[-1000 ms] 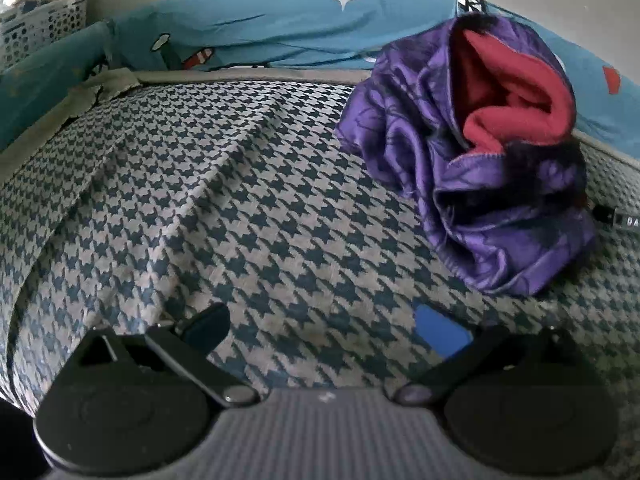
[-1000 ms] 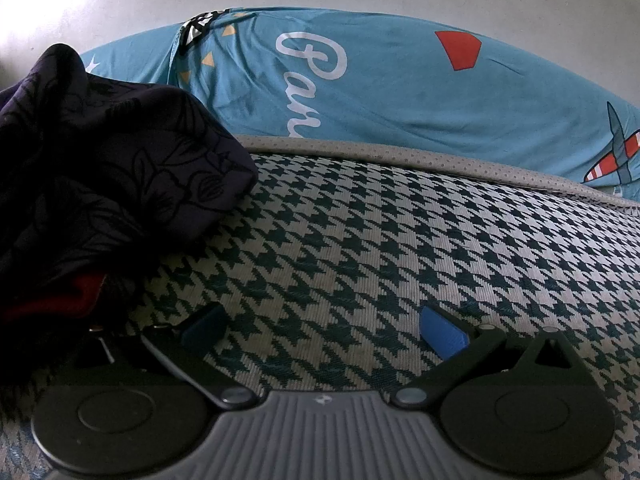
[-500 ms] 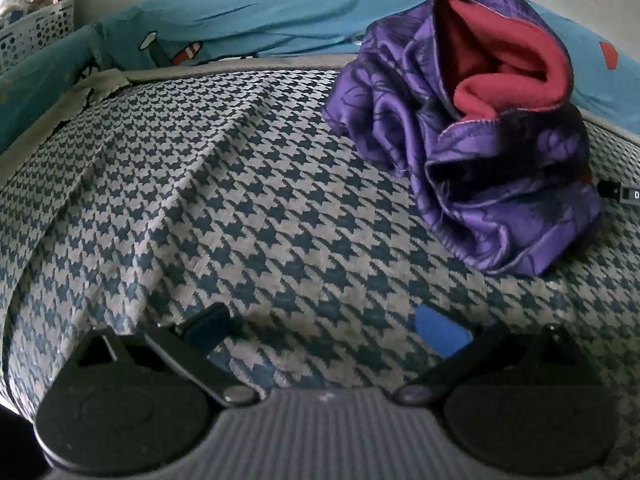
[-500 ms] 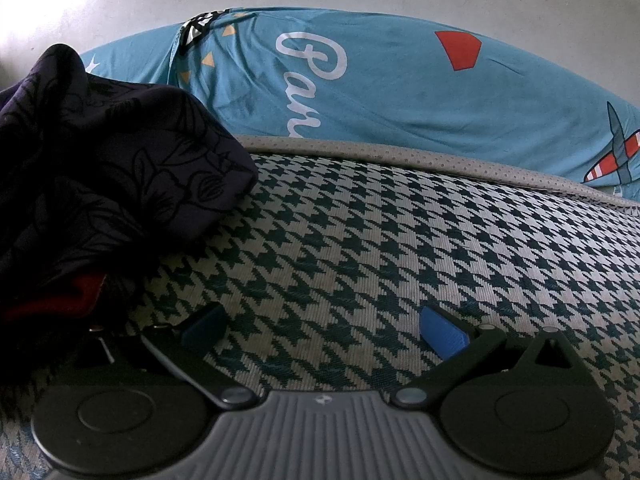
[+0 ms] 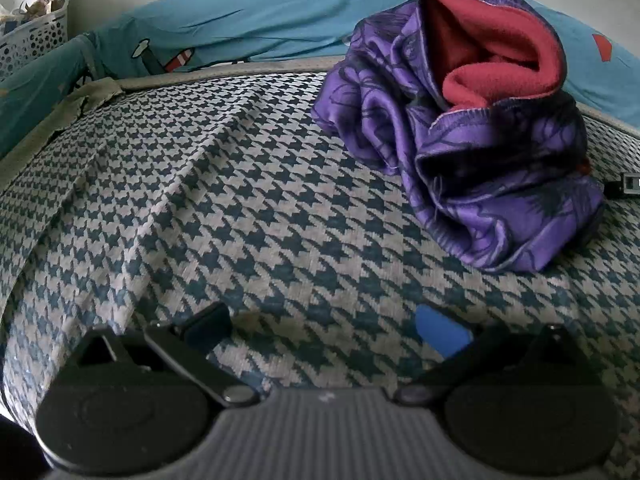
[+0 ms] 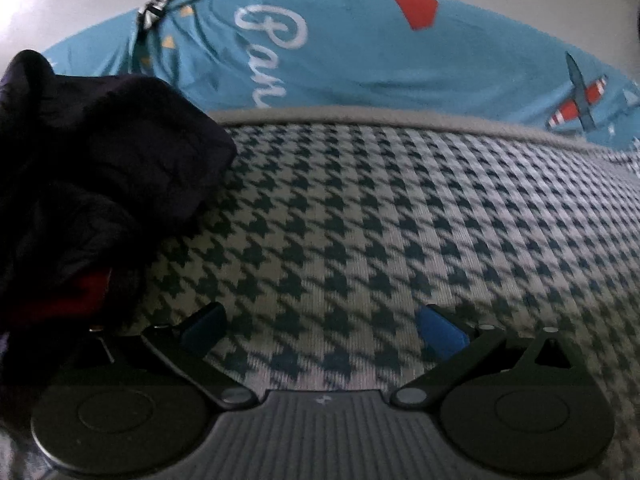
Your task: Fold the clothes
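A crumpled purple garment (image 5: 460,152) with a floral print and a red fleece lining (image 5: 492,52) lies in a heap on the houndstooth cover (image 5: 240,200). In the left wrist view it sits ahead and to the right of my left gripper (image 5: 326,326), which is open with nothing between its blue-padded fingers. In the right wrist view the same garment (image 6: 92,184) looks dark and fills the left side, close to the left finger. My right gripper (image 6: 322,330) is open over bare cover.
A blue bedsheet (image 6: 360,60) with white lettering and aeroplane prints runs along the back by the wall. A white perforated basket (image 5: 32,40) stands at the far left. A small black item (image 5: 626,184) lies just right of the garment.
The left wrist view has closed in on the garment, which now sits larger and higher in frame. The right wrist view has shifted slightly and is blurred. Both grippers stay open.
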A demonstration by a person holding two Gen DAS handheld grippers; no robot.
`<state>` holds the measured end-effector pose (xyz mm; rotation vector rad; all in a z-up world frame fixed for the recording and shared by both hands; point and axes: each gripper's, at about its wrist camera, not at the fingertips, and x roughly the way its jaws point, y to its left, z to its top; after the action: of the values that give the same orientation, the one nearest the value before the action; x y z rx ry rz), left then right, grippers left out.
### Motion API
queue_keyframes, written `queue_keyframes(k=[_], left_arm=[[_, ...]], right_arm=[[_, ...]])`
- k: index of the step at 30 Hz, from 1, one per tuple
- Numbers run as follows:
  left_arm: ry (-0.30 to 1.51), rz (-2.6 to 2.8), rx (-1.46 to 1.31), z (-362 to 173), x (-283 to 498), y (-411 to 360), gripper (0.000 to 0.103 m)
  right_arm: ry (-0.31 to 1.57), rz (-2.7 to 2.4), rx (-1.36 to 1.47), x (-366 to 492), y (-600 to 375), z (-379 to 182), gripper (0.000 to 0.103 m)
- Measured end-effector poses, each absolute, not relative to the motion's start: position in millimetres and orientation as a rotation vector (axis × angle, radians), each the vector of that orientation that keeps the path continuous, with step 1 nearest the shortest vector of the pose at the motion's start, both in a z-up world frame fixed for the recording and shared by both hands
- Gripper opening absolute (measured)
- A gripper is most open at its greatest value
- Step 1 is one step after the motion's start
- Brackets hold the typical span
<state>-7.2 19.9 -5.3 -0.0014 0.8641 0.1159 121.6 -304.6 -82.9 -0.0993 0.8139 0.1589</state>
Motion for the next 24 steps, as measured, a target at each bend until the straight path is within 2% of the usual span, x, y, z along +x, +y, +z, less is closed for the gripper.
queue_keyframes(k=[9,16,24], left_arm=[[0.848,0.119,0.001,-6,-7,17,0.103],[0.830,0.111,0.002,-8,-10,18,0.103],[0.812,0.103,0.010,-9,-14,18,0.103]], right_arm=[[1.011,0.116,-0.056,100,-310,-66,0.103],[1.028,0.142,0.100,51,-315,-54,0.103],[0.999,0.229,0.010,-5,-292,-54,0.103]])
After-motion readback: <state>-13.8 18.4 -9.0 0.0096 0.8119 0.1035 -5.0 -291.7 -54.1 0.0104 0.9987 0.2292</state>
